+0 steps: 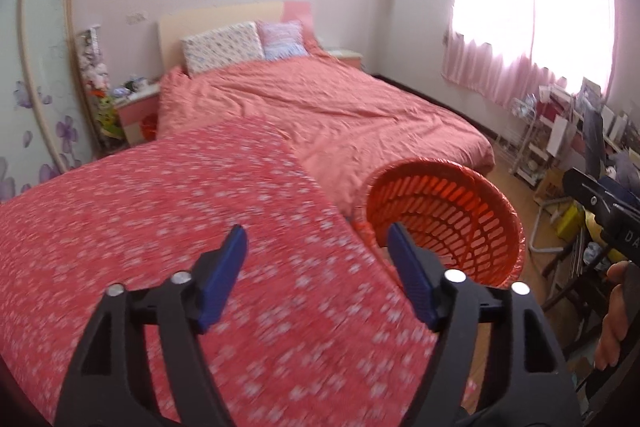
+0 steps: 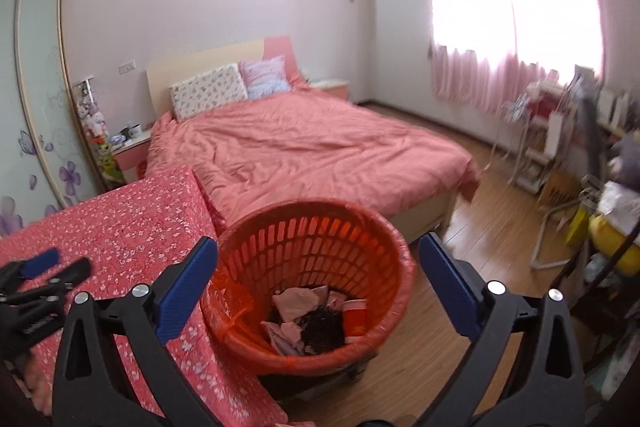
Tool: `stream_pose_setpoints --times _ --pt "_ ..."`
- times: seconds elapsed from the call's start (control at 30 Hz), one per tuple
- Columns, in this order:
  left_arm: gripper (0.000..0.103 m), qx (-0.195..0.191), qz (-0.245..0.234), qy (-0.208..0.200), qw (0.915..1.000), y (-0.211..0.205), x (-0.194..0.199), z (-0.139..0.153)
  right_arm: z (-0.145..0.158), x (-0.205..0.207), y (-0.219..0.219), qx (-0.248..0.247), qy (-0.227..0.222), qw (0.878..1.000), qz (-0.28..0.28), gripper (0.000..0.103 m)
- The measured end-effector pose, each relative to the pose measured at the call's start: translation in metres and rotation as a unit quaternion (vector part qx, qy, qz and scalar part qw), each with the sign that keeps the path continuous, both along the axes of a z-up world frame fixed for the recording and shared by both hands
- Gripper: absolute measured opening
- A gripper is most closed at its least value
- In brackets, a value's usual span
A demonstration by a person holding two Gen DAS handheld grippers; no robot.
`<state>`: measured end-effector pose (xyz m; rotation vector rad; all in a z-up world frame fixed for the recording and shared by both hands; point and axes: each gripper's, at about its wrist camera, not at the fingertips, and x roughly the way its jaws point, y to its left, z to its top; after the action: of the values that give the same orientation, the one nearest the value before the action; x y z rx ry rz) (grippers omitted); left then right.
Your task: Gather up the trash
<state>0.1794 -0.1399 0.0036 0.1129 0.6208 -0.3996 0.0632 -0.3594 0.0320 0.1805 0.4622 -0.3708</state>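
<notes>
Both tongs, left (image 1: 316, 247) and right (image 2: 318, 259), gape wide, empty. Red slatted plastic basket (image 2: 320, 227) holds crumpled trash (image 2: 308, 323), beside floral-clothed surface (image 2: 132, 227). Pink bed (image 2: 300, 151) beyond.

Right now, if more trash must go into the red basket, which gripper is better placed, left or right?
Probably the right gripper: open, it looks straight down into the red basket, onto the trash. The left gripper, also open, hangs over the floral cover, basket off to its side.
</notes>
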Motion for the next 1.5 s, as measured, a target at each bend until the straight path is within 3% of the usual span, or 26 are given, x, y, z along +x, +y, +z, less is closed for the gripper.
stream_pose_setpoints --times 0.2,0.5,0.73,0.9,1.07,1.5 --pt "0.099 -0.008 0.056 -0.055 0.9969 0.055 -0.059 0.015 0.011 -0.036 0.039 -0.037 -0.017 0.999 0.003 0.101" --pt "0.099 -0.011 0.144 -0.084 0.9858 0.115 -0.13 0.008 -0.003 -0.076 0.097 -0.074 -0.034 0.997 -0.007 0.101" --pt "0.099 -0.004 0.173 -0.103 0.9795 0.141 -0.163 0.002 -0.01 -0.087 0.119 -0.072 -0.028 0.997 -0.029 0.101" --pt "0.099 -0.002 0.181 -0.102 0.9782 0.145 -0.172 -0.001 -0.016 -0.082 0.12 -0.045 0.008 0.999 -0.025 0.101" --pt "0.099 -0.005 0.181 -0.078 0.9803 0.146 -0.172 -0.01 -0.027 -0.085 0.124 -0.037 0.035 0.998 -0.03 0.101" --pt "0.099 0.005 0.193 -0.049 0.9799 0.138 -0.169 -0.017 -0.025 -0.094 0.131 -0.072 0.031 0.995 -0.062 0.101"
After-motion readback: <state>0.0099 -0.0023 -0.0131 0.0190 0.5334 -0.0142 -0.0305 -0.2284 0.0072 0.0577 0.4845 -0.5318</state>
